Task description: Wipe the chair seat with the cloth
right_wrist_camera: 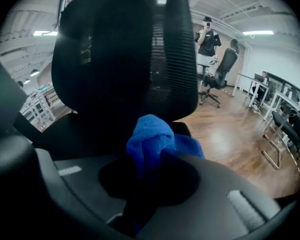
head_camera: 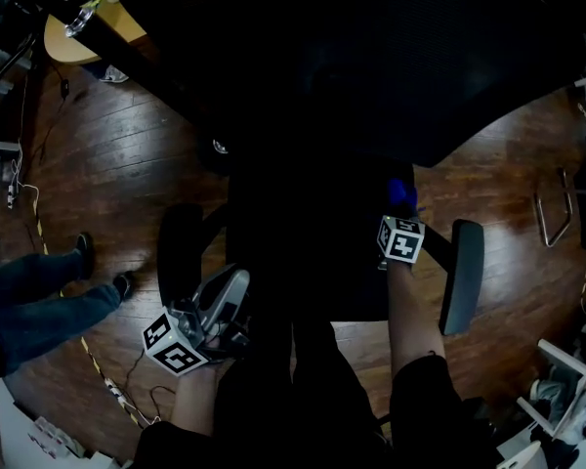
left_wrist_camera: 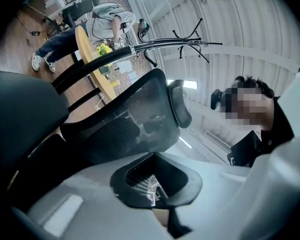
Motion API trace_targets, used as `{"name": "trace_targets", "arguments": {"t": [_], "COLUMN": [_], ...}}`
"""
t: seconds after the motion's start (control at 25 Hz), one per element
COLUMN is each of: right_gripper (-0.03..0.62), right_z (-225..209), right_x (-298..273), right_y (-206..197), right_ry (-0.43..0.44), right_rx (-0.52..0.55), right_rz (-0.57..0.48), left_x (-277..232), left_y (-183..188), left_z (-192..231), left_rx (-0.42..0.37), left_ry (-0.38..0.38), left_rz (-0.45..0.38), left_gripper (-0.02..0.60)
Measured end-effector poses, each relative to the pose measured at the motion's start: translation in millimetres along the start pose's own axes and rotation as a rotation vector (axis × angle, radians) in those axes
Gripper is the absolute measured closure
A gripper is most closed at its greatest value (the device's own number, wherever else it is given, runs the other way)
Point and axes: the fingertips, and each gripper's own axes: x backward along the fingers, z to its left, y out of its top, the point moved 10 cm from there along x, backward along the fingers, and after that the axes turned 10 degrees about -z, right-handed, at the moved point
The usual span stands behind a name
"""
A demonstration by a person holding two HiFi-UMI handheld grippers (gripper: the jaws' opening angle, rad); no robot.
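L gripper (head_camera: 236,283), jaws pressed together & empty, hangs off front-left of chair seat (head_camera: 303,233), prob. to stay clear of wiping, while R gripper (head_camera: 398,213) jaws pinch bunched blue cloth (right_wrist_camera: 149,134) at seat's rear-right near backrest (right_wrist_camera: 125,49), contact w/ seat unclear.
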Motion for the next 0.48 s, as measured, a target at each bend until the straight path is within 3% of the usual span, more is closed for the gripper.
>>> {"name": "trace_targets", "arguments": {"t": [0.24,0.48], "right_gripper": [0.528,0.528], "right_z": [-19,-19], "right_x": [10,14], "right_y": [-5,-2], "right_ry": [-0.039,0.004], "right_rx": [-0.005,-0.052], "right_rz": [-0.01,-0.045], "left_x": [-1,9], "left_y": [0,0], "left_z": [-4,-5], "left_rx": [-0.01,-0.012], "left_ry": [-0.002,0.004], "left_rz": [0.009,-0.011], "left_gripper": [0.594,0.594]}}
